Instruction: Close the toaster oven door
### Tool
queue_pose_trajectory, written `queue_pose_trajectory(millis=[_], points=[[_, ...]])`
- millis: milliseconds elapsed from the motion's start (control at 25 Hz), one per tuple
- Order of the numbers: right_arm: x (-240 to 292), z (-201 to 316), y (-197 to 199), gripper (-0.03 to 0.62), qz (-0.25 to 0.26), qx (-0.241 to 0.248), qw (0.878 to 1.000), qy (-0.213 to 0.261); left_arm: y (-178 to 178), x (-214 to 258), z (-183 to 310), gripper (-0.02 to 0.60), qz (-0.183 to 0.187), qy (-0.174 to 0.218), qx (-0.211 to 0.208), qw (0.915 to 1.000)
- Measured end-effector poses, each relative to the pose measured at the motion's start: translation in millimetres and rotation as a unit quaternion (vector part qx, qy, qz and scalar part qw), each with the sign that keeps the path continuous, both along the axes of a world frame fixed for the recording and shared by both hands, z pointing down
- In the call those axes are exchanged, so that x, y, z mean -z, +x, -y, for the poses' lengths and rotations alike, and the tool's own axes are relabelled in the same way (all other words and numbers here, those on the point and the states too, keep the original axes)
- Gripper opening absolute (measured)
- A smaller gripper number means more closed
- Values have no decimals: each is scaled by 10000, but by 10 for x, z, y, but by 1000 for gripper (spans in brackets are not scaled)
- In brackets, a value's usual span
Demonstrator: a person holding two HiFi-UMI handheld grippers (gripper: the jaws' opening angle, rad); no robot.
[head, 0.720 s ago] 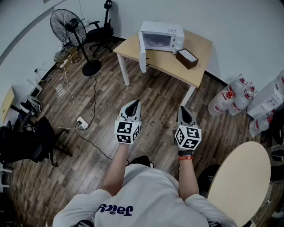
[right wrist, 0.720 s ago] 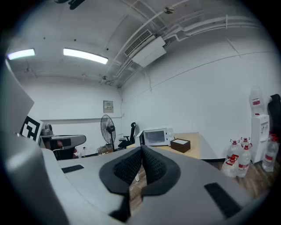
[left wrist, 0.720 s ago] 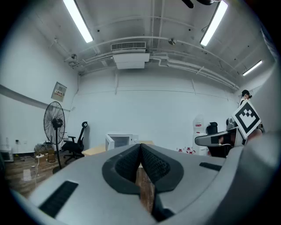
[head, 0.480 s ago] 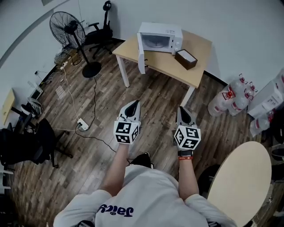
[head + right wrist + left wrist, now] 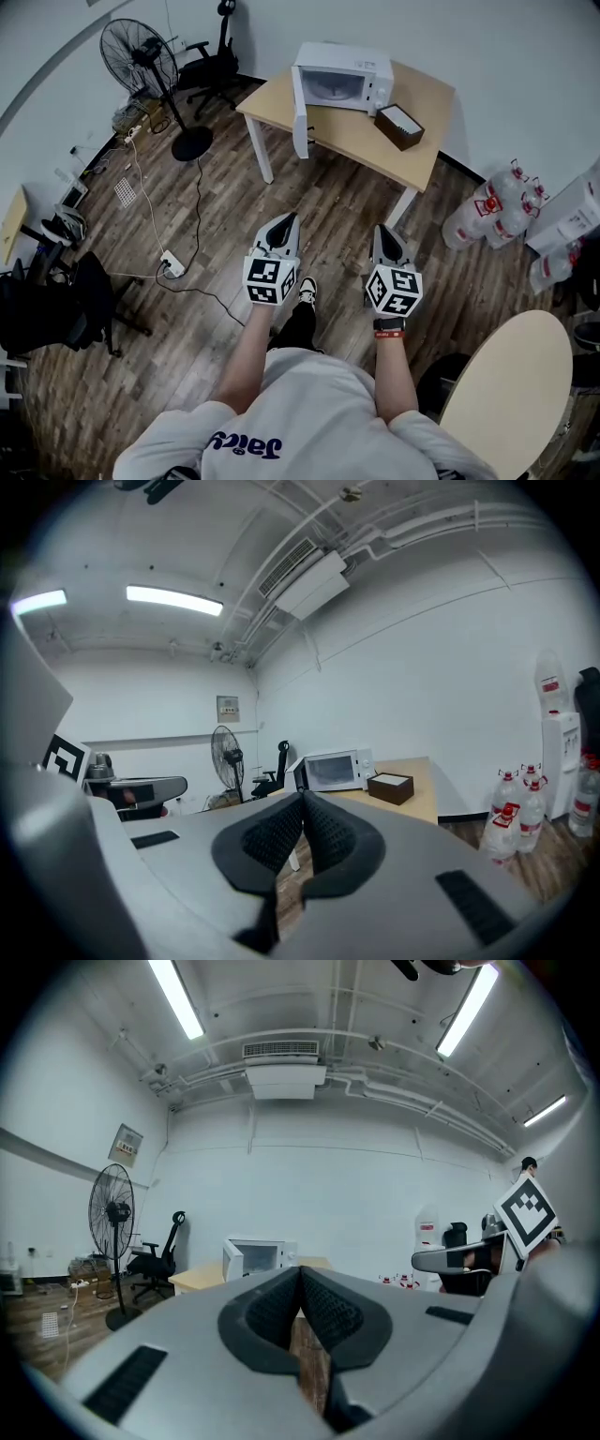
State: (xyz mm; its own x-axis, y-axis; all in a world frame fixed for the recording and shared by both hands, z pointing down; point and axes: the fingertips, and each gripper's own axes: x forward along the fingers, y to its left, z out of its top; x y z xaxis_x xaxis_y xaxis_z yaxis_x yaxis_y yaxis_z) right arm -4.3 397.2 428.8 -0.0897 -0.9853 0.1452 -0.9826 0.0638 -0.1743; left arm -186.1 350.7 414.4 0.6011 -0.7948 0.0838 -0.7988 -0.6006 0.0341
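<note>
A shoe has stepped forward; left tongs and right tongs point ahead, both clenched, empty.

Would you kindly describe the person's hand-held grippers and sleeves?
The left hand-held gripper and right hand-held gripper are grey wedges with black ribbed pads, each bearing a cube of black-and-white square markers. Short white T-shirt sleeves; a red band on the right wrist.
</note>
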Motion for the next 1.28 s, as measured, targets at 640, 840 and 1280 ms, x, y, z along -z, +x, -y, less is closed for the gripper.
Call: queue_pose_trajectory(millis=[640,840,1280], points=[[-36,2461,-128,18,-30,395,9990,-227,170,-61,2400,20,-271,-164,-179,9993],[-116,3150,-174,18,-94,494,9982,-328,139,-155,3064,21,-239,-269,-209,9991],[-392,4076,-216,18,-134,815,9951,-540,141,-610,3915,32,-22,-726,-720,9948]])
